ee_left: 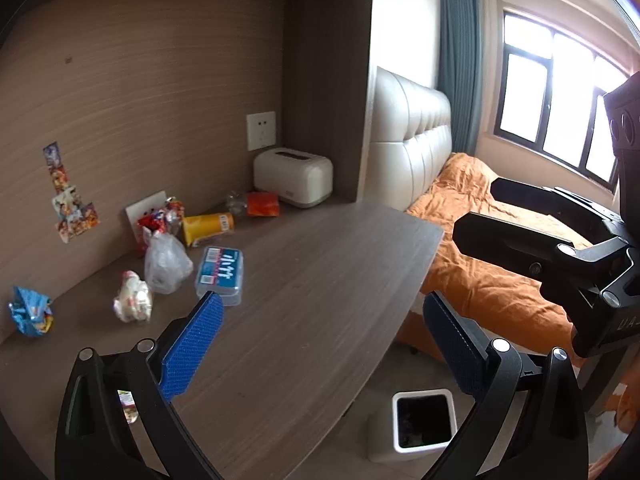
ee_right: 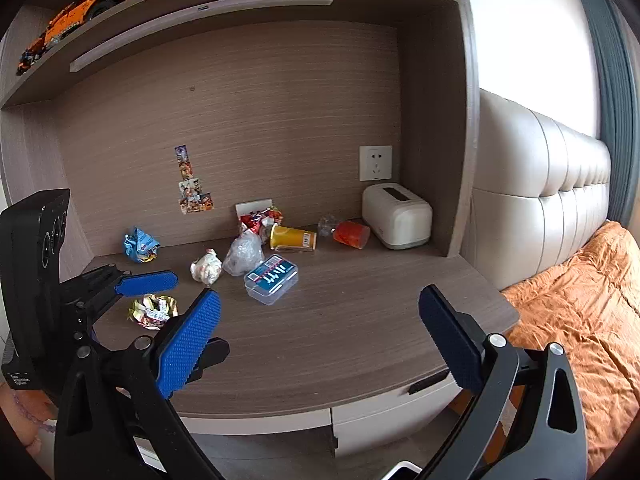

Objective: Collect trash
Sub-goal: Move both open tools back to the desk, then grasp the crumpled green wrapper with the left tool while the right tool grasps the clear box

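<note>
Trash is scattered all over the back left part of the grey-brown wood-grain desk (ee_right: 340,332): a crumpled blue snack wrapper (ee_right: 140,245) at far left in the right wrist view, a balled-up white wrapper (ee_right: 206,267) next to a scrunched clear plastic bag (ee_right: 244,255), a tipped-over yellow paper cup (ee_right: 292,237) behind those, a red and silver foil wrapper (ee_right: 258,216) leaning near the back panel, and an orange-red packet (ee_right: 351,234) just beside the cream-coloured toaster (ee_right: 397,216) in the right corner. A gold and white crumpled foil wrapper (ee_right: 153,311) sits lower left, closest to the desk's front edge. Also there's a clear plastic box with a blue label (ee_right: 271,278) roughly centre frame, pretty near the plastic bag. Left gripper (ee_left: 320,344) is spread wide with nothing between its blue pads, hanging above the desk's front right edge; in its view the white square trash bin with a black liner (ee_left: 424,420) is on the floor at bottom centre, just past the desk edge. Right gripper (ee_right: 320,336) is also wide and holding nothing, above the desk's front middle. Orange bedding (ee_right: 580,312) fills the right side.
</note>
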A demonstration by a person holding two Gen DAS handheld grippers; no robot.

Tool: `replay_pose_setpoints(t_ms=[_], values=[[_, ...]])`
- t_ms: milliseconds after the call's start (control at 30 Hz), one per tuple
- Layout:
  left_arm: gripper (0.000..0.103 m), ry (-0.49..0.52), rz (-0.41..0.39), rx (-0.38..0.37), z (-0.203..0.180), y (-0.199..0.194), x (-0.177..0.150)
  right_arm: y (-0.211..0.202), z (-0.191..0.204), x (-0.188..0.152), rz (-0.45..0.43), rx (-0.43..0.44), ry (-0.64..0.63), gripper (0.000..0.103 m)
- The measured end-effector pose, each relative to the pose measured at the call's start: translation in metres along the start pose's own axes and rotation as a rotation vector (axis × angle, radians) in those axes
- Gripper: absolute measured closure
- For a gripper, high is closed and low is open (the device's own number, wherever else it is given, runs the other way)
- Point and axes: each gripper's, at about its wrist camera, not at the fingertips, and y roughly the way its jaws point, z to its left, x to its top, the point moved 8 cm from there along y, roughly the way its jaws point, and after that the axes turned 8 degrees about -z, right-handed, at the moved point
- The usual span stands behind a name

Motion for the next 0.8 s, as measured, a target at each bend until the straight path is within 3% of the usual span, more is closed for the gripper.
replay_pose_setpoints(t_ms=[467, 800], values=[[0.005, -0.094, 0.065, 0.225, 0.116, -0.022, -0.039, 0.076, 0.079, -0.014, 0.071, 0.168, -0.038, 0.004], [0.005, -0.167, 0.155, 0.278, 0.178, 0.004, -0.08, 0.146, 0.114, -0.039, 0.145, 0.201, -0.048, 0.004]])
